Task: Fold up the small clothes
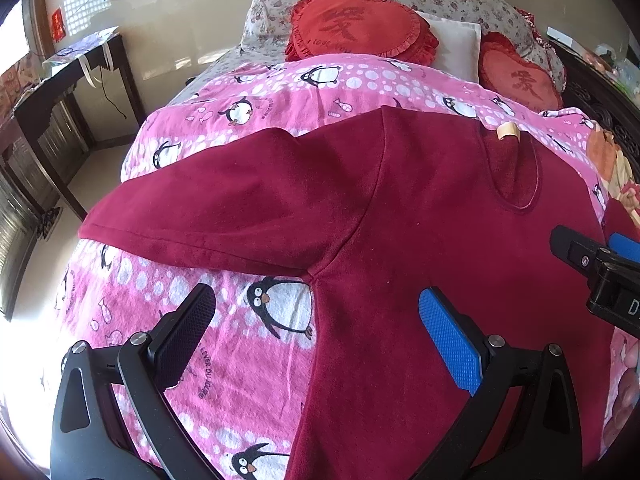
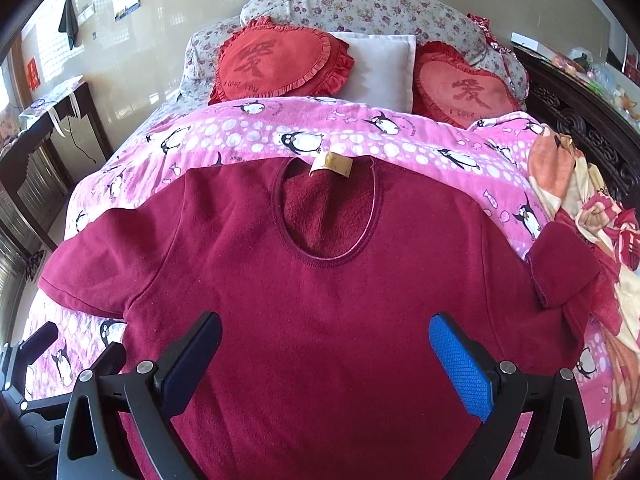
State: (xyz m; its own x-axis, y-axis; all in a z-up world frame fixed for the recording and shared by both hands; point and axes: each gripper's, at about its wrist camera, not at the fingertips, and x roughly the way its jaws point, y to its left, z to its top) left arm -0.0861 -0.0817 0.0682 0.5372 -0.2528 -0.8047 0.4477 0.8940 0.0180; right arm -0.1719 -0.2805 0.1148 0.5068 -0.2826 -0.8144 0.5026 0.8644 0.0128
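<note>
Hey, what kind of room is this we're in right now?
Most likely a home bedroom: a bed under a pink penguin blanket, heart-shaped red cushions against floral bedding, and a maroon top spread out.

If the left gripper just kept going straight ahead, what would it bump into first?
Probably the dark red sweater: the open left gripper points at the spot where its sleeve joins the body, over the pink penguin blanket. Depth is hard to judge.

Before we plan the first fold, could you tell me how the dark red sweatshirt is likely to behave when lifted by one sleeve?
The sweatshirt looks floppy and would probably drape. Its fleecy lining at the neckline suggests some weight. It may drag on the penguin quilt.
</note>
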